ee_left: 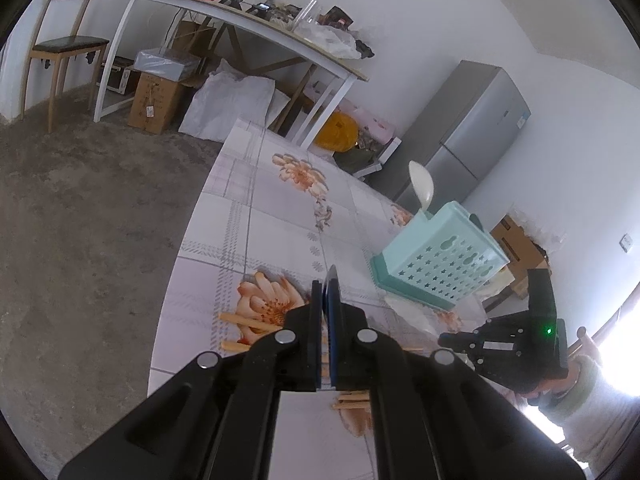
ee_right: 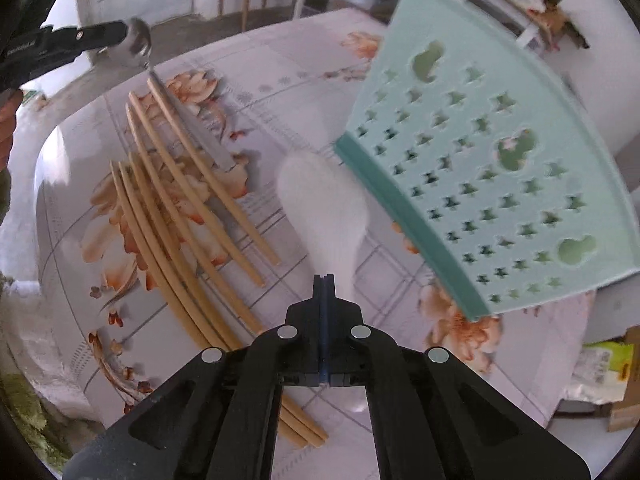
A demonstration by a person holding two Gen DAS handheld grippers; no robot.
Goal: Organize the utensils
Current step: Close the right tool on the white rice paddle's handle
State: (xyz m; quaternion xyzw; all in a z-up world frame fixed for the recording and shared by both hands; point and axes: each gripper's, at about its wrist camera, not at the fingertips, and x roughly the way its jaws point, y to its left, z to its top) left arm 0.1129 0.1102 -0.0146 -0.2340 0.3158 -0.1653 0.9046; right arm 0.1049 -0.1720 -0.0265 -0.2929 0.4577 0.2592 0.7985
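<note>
free: far tablecloth | blocked: holder, chopsticks

Ahead of the tool, bare grey floor runs to a wooden chair and white desk; a grey fridge stands right, against white walls.

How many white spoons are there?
2. One spoon stands in the basket; the other spoon lies on the table beside it. More may be hidden inside the basket.
</note>
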